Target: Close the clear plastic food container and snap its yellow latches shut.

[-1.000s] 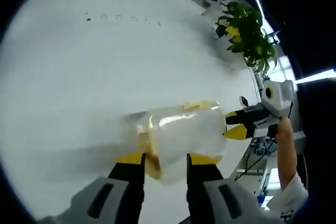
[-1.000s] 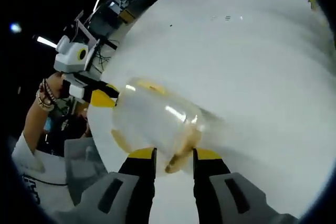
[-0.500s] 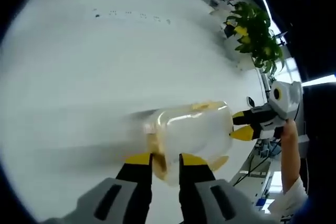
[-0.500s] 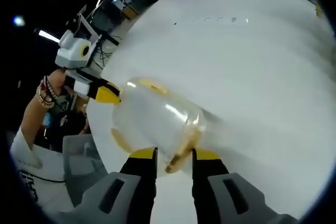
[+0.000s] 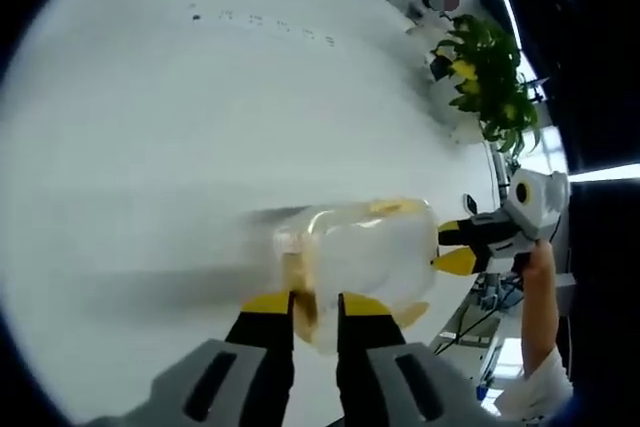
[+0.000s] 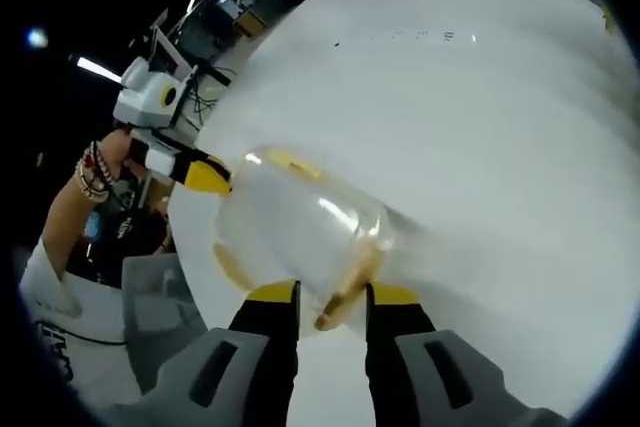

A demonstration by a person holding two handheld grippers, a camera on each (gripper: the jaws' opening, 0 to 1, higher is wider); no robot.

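Both pairs of jaws pinch yellow latches at opposite ends of the clear container (image 5: pixel 365 257) on the white table (image 5: pixel 200 127) — left gripper (image 5: pixel 303 305) one end, right gripper (image 6: pixel 330 294) the other; a potted plant (image 5: pixel 490 87) stands beyond.

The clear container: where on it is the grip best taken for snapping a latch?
At an end edge, as both grippers do: the left gripper and right gripper each straddle a yellow latch on the clear container, approaching from opposite ends.
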